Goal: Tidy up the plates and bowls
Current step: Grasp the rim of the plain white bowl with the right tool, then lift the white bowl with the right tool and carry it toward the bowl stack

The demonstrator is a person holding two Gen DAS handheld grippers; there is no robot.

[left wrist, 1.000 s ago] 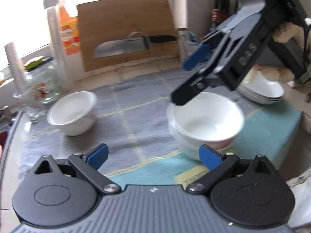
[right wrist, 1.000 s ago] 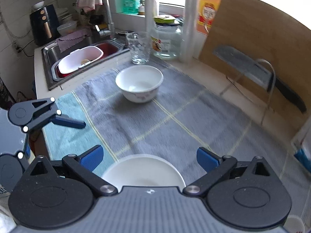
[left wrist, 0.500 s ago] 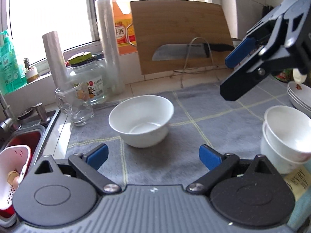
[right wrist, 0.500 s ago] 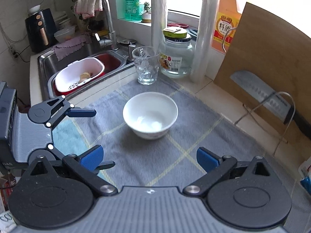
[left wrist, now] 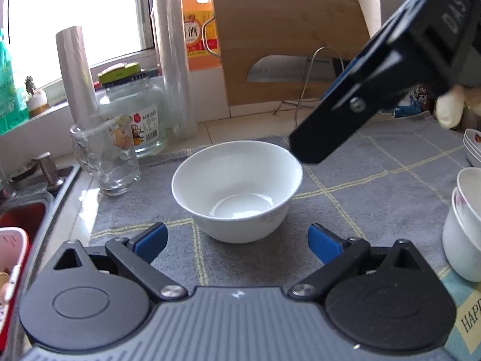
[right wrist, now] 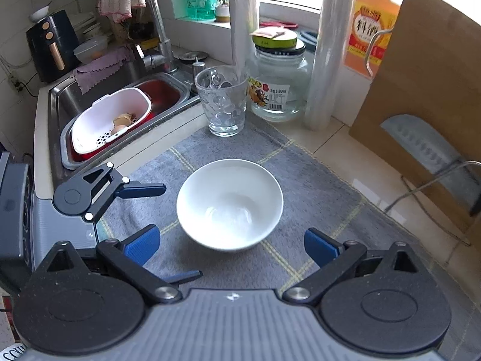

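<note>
A single white bowl (left wrist: 237, 189) stands upright on the grey checked towel (left wrist: 375, 186). My left gripper (left wrist: 237, 242) is open, its blue pads wide apart just short of the bowl's near side, touching nothing. My right gripper (right wrist: 230, 245) is also open and looks steeply down on the same bowl (right wrist: 230, 204), which sits just beyond its fingertips. The left wrist view shows the right gripper (left wrist: 321, 120) reaching in from the upper right, one finger above the bowl's far right rim. The left gripper (right wrist: 180, 230) shows beside the bowl's left. Two stacked bowls (left wrist: 464, 225) and stacked plates (left wrist: 473, 147) sit at the right edge.
Behind the bowl stand a glass tumbler (right wrist: 222, 102), a lidded jar (right wrist: 278, 84) and two upright rolls (right wrist: 329, 51). A wooden cutting board (left wrist: 288, 39) and a cleaver on a wire rack (right wrist: 421, 141) fill the back right. To the left lies the sink (right wrist: 168, 90) with a white colander (right wrist: 111, 120).
Both views swung left, away from the stacked bowls toward the single bowl, which is now centred and closer in each. The jaws of both grippers stayed wide apart.
</note>
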